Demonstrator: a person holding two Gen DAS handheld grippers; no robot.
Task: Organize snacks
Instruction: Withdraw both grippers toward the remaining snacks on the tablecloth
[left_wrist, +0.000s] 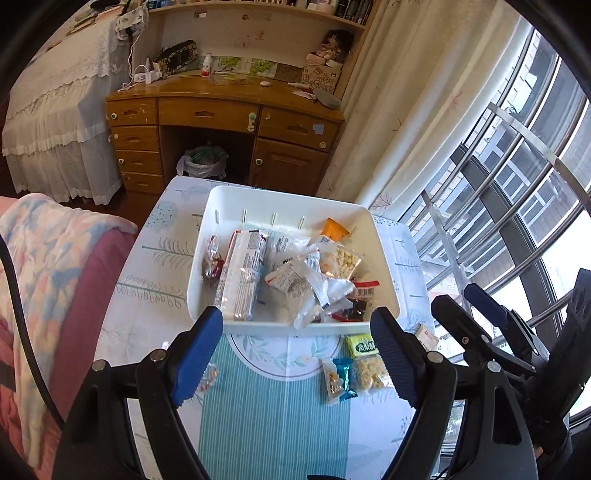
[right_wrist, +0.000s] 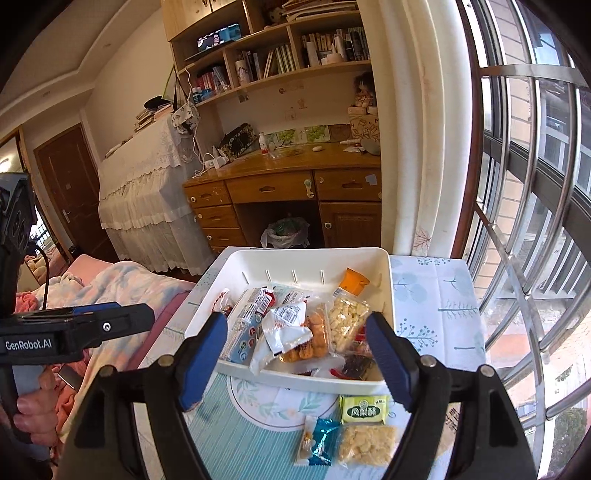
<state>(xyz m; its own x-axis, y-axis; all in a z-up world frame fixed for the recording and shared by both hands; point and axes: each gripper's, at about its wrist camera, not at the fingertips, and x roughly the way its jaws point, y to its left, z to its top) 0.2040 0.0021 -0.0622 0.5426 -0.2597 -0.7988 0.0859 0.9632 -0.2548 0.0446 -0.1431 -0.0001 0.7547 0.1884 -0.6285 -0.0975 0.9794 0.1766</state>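
Several snack packets (right_wrist: 347, 435) lie loose on the desk (left_wrist: 258, 424) just before the full white bin (left_wrist: 388, 258), so either spread-jawed, empty tool, left tool (left_wrist: 295, 350) or right tool (right_wrist: 299, 362), should pinch one packet edge cleanly.

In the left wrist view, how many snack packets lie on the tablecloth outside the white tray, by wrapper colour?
Green packet: 1
Blue packet: 1
Clear packets: 3
White packet: 1
Total: 6
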